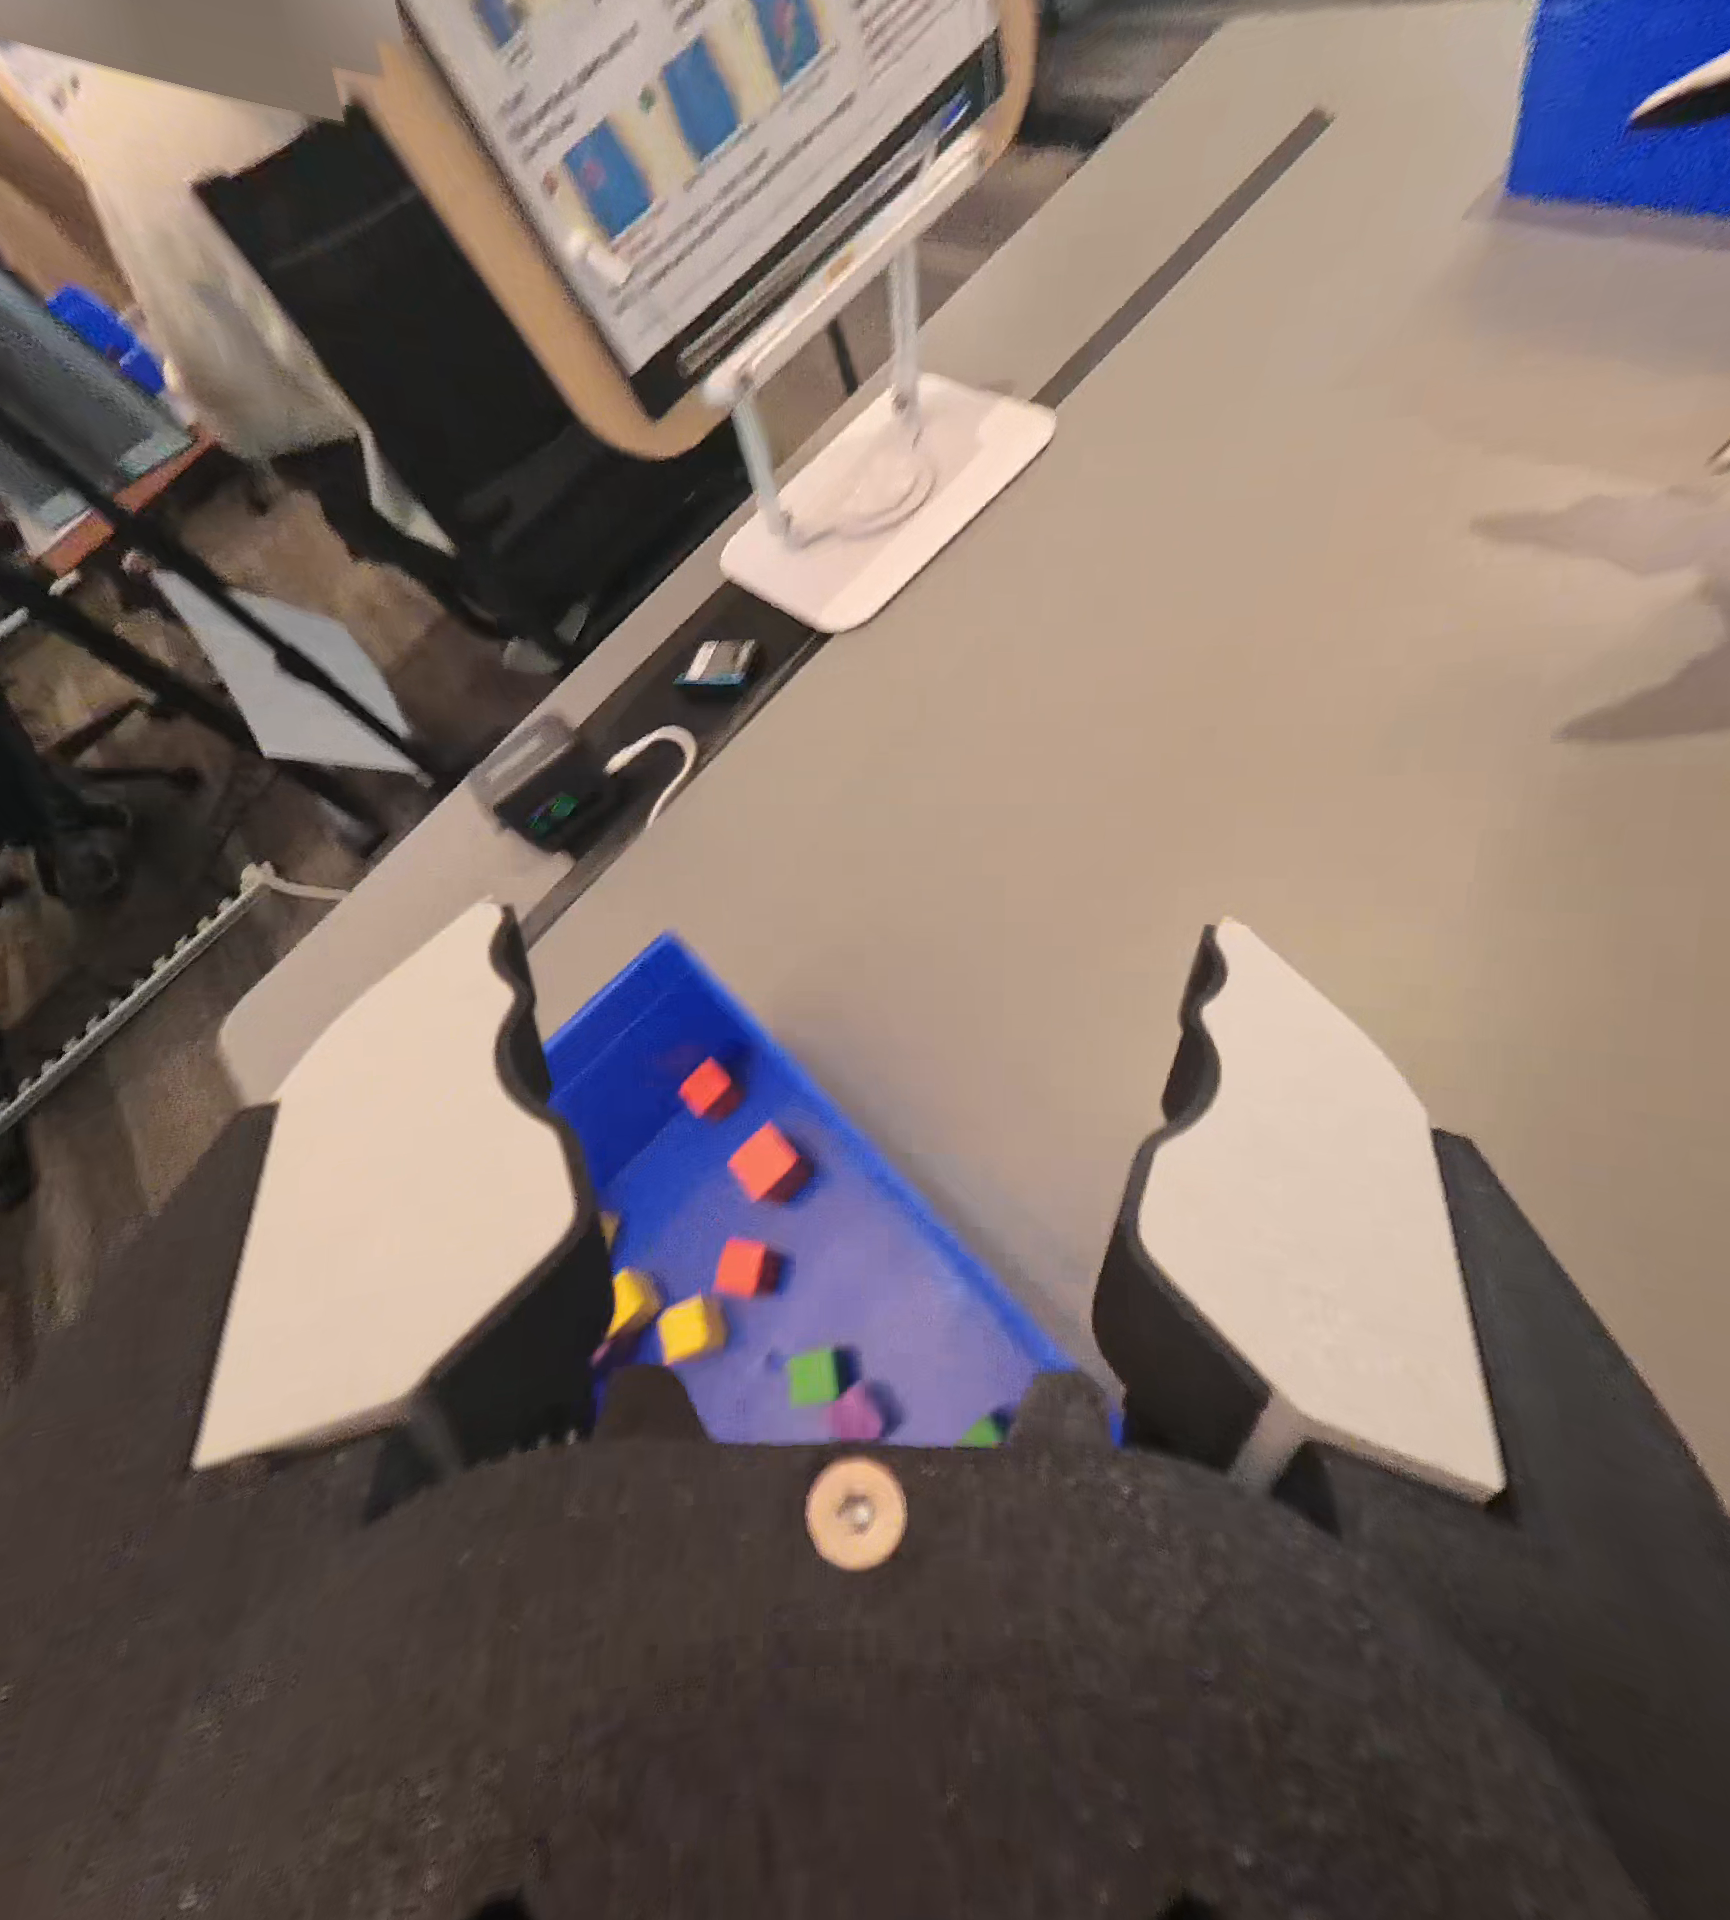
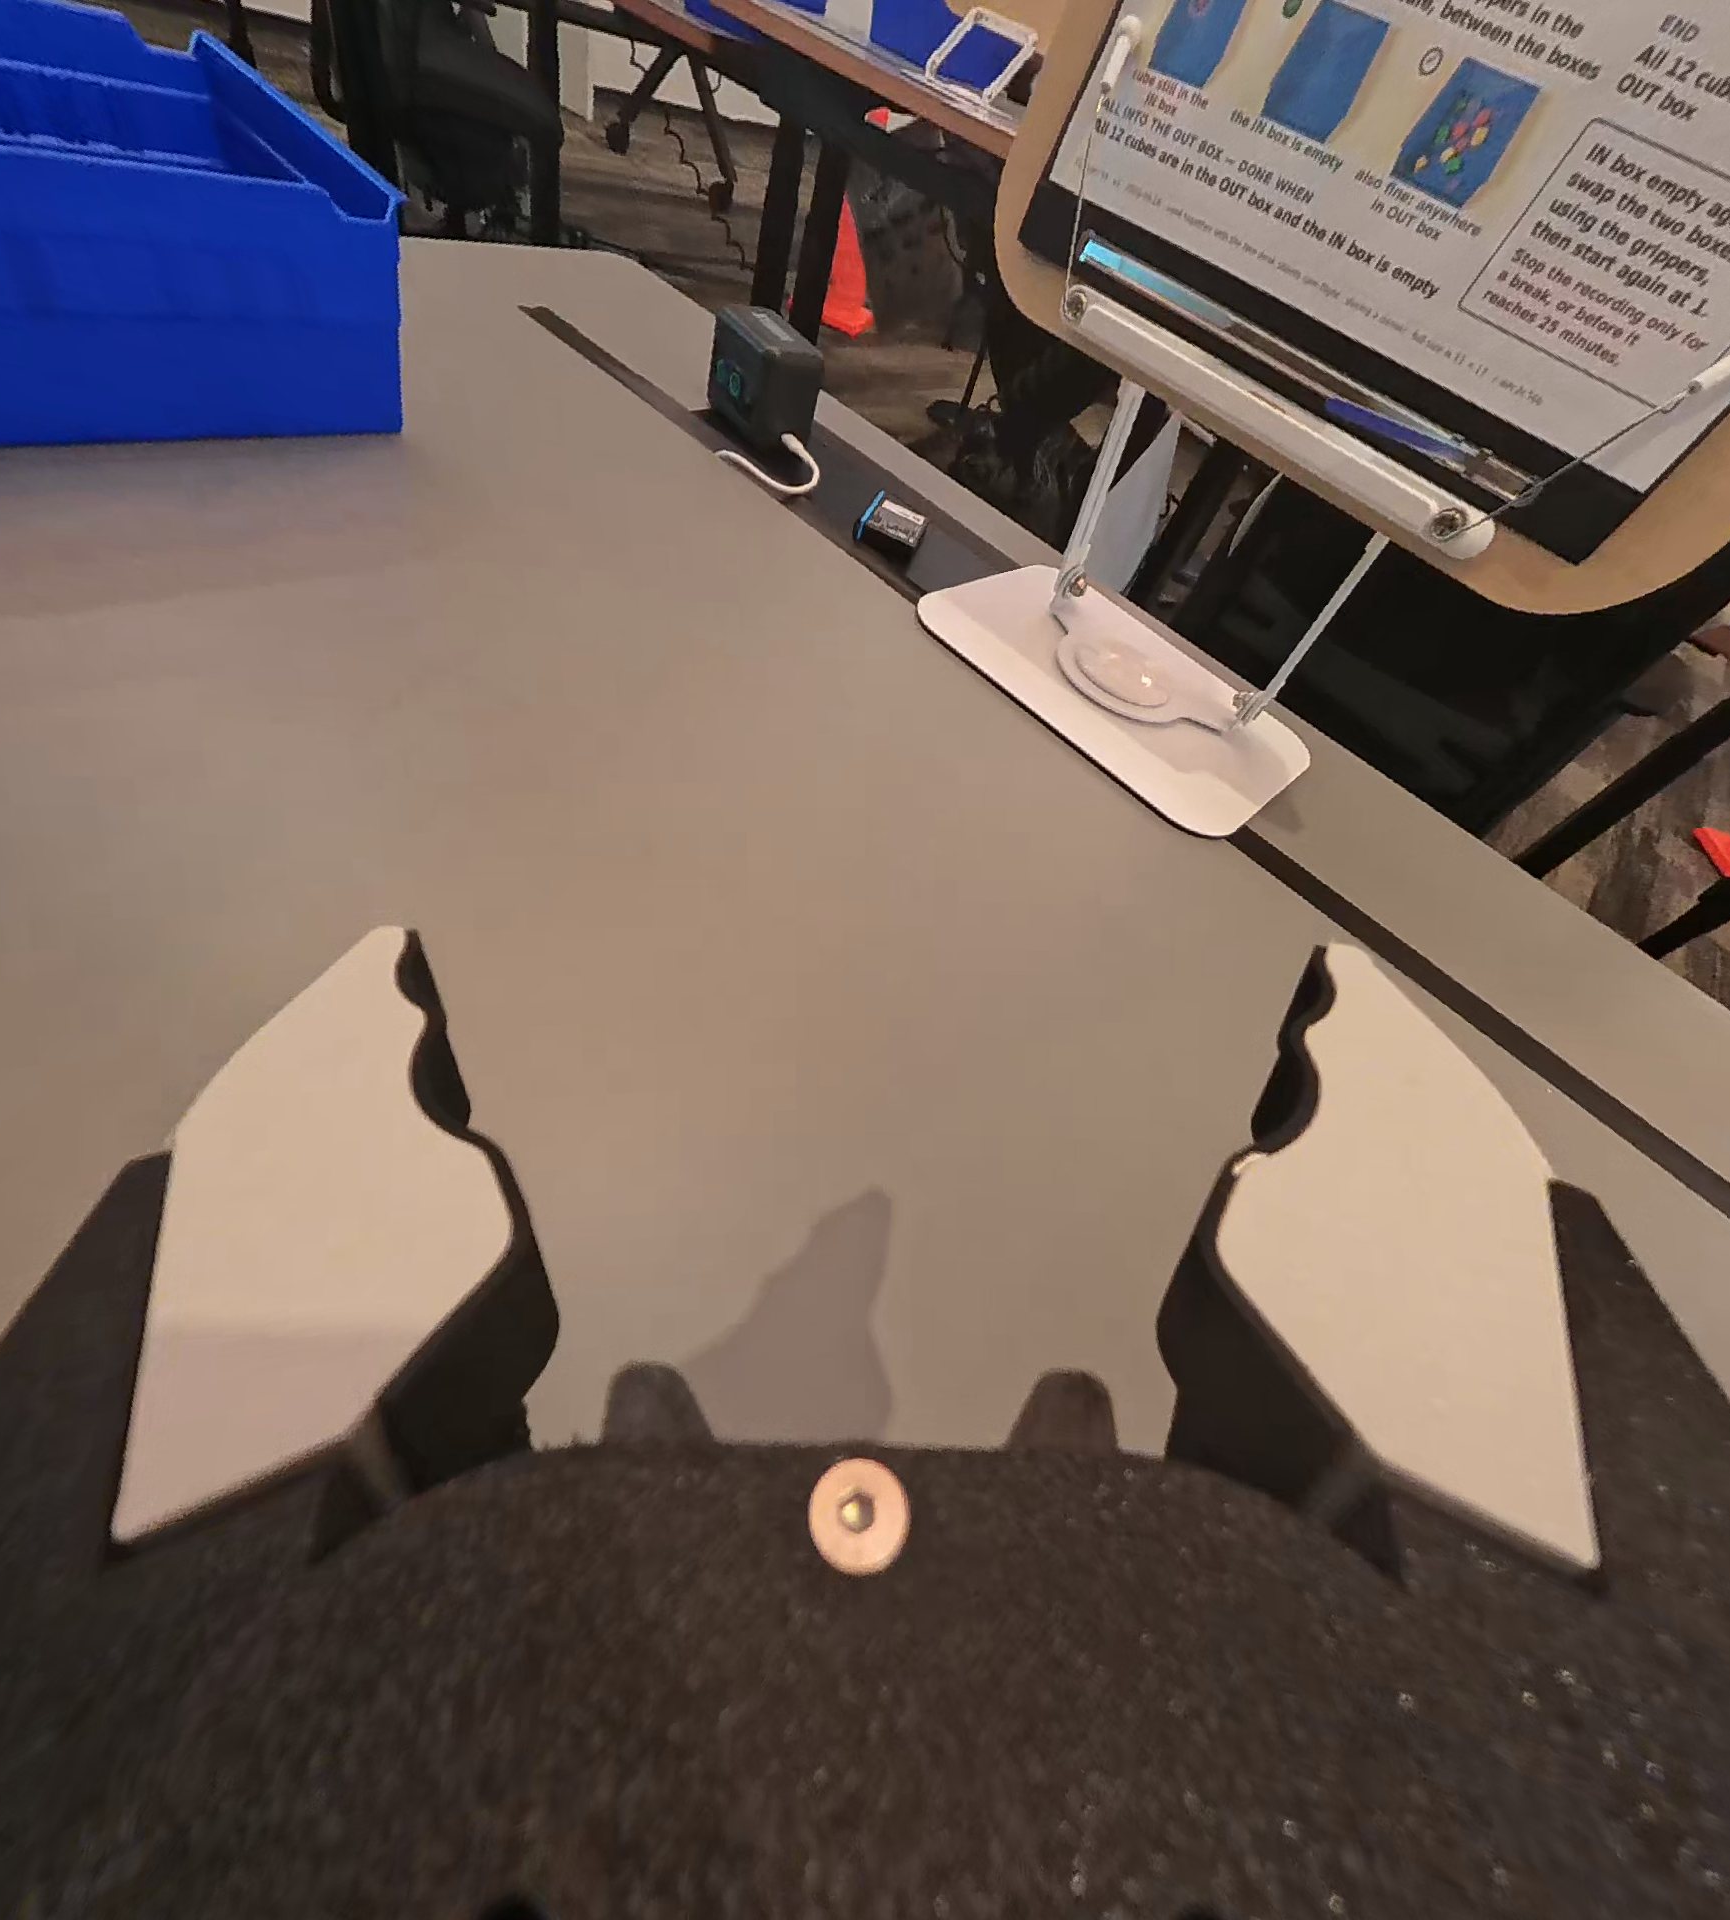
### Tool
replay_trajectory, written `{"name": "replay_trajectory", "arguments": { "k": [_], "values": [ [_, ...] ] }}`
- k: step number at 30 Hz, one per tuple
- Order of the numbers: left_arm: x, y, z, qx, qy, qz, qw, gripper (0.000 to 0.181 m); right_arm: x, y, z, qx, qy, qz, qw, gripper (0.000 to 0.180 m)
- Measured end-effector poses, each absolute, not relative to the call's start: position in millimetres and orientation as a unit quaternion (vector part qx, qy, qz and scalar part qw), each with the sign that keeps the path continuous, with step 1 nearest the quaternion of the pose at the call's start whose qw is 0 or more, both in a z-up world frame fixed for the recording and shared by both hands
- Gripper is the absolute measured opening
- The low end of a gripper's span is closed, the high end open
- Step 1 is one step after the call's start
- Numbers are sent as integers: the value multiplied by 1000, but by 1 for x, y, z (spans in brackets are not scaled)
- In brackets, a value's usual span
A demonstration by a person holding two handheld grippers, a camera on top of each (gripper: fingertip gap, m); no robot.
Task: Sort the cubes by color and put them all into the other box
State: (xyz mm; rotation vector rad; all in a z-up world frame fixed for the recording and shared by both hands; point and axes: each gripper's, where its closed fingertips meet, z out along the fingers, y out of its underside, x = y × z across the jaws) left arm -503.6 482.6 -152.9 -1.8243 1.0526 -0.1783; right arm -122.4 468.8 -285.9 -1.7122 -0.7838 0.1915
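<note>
Cubes lie loose in a blue box [image 1: 944, 1226] right under my left gripper [image 1: 861, 997], whose fingers stand wide apart with nothing between them. I count three red cubes [image 1: 765, 1162] in a line toward the far end of the box, two yellow cubes [image 1: 689, 1328] nearer me on the left, then a green cube [image 1: 815, 1378] touching a purple cube [image 1: 856, 1413] — another green one peeks out at the gripper body's edge. The box sits at the grey table's [image 1: 1256, 779] near corner.

My right gripper [image 2: 866, 1039] is also spread open and holds nothing, hanging over bare tabletop. A second blue box [image 2: 144, 312] stands well apart at the far left of that view — I cannot see into it. A white stand [image 2: 1115, 691] holding an instruction board [image 2: 1443, 249] sits along the table's black slot.
</note>
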Motion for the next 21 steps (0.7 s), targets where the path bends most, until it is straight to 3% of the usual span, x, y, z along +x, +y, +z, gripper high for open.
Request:
{"name": "replay_trajectory", "arguments": {
  "k": [8,21],
  "values": [
    [-594,477,-188,-807,402,-60,429,101,-122,458,-294,-742,-357,84,561,140],
    [-620,482,-292,-865,389,-57,310,67,-125,454,-304,-750,-369,92,541,130]
  ]
}}
